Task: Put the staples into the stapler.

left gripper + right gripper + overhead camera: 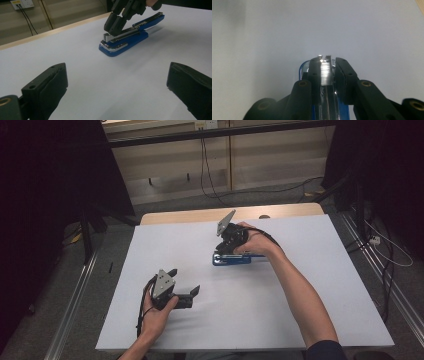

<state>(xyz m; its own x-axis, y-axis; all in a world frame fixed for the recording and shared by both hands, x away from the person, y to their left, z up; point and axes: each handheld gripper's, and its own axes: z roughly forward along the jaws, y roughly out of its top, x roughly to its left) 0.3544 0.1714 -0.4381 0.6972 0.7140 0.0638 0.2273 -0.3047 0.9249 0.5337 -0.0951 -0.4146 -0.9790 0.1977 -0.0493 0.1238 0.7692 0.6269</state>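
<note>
Left gripper (186, 282), lower left of the high view: jaws wide apart, nothing between them, low over the white table (300, 320). Stapler (231, 259), blue, lies flat at frame centre. Right gripper (220, 251), just above centre: jaws set close along the stapler's metal magazine (326, 72); whether the pads press on it cannot be told.

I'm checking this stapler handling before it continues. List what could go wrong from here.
1. The right tool straddles only the metal staple rail at the front of the blue stapler; that smooth, narrow part could slip out.
2. The stapler's top is hinged open, so it may swing or snap shut if lifted.
3. The left tool sits open and apart, so nothing steadies the base.
</note>
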